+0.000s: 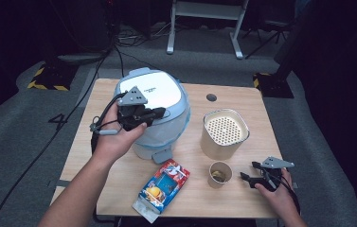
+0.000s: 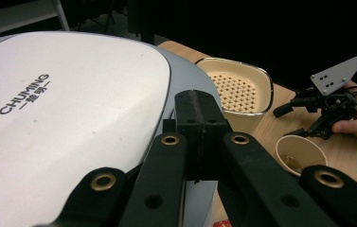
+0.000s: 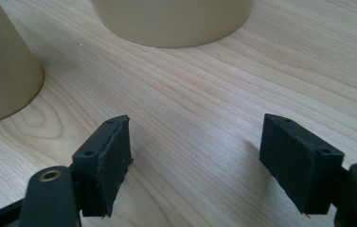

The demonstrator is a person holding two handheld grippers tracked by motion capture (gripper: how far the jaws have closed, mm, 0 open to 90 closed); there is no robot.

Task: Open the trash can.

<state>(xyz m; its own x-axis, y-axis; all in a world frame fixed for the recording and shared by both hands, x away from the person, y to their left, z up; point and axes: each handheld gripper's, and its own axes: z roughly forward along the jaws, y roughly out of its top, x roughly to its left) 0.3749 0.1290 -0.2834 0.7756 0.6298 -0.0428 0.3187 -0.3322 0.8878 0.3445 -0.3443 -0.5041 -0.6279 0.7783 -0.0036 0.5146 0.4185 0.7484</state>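
Left hand [image 1: 117, 137] holds its tool [image 1: 156, 113], jaws pressed together, over the cooker [image 1: 166, 94]; right tool [image 1: 252, 171] rests spread on the desk [image 1: 242, 198].

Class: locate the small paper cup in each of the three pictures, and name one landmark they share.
High view: paper cup sits low, right of centre.
Left gripper view: lower right.
Right gripper view: its side at the left edge.
Shared landmark: the cream basket beside it.

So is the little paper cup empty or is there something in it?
Not empty. The paper cup stands upright on the table, and the high view shows something yellowish at its bottom. What it is, I cannot tell.
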